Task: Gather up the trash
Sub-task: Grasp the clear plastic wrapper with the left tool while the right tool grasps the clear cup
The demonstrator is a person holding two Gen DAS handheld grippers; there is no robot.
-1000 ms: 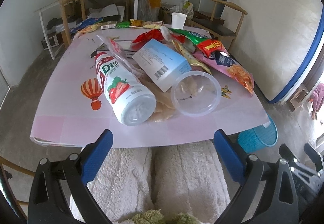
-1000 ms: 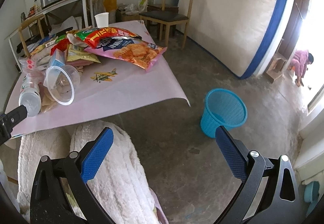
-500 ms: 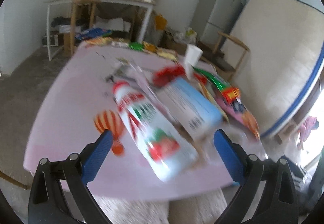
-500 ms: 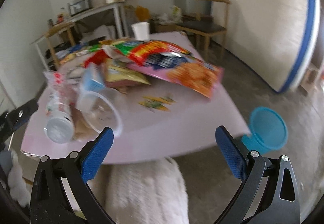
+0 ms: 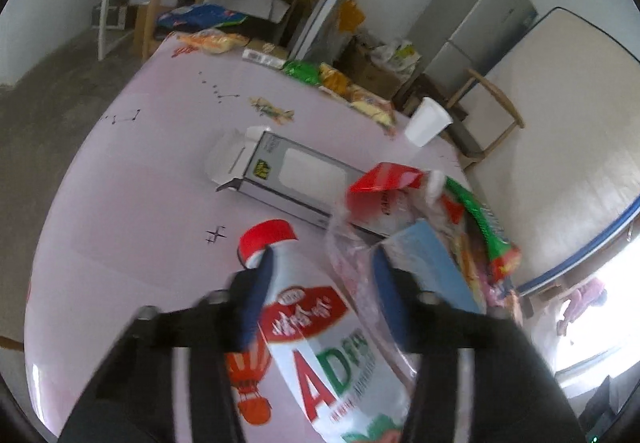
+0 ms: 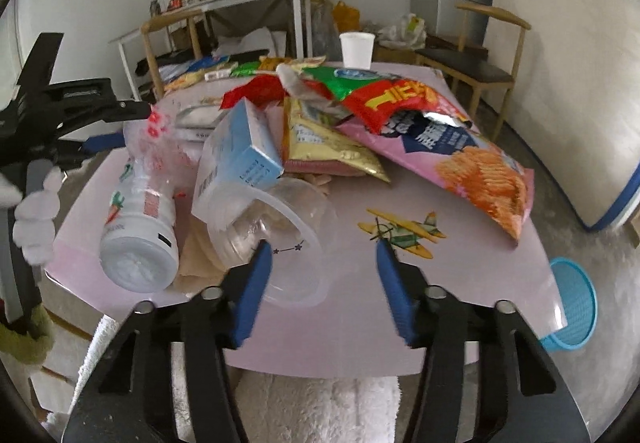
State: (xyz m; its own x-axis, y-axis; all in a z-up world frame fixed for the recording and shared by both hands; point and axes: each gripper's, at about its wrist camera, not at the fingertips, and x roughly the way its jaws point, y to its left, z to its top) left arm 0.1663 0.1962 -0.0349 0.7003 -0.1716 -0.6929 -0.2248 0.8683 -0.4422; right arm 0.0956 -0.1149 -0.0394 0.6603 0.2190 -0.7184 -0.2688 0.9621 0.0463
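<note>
Trash heaps mid-table; the left gripper (image 5: 320,303) straddles the lying yogurt-drink bottle (image 5: 320,339) at lower centre, jaws closing on its neck, likely to lift it; the right gripper (image 6: 324,283), also closing, has the clear plastic cup's (image 6: 280,243) rim between its pads; the blue wastebasket (image 6: 572,307) waits lower right.

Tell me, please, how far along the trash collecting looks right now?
Nothing looks binned: the blue basket shows no trash inside. In hand: the left gripper is closing around the bottle; the right gripper is closing by the clear cup. The chip bags, carton and paper cup remain.
</note>
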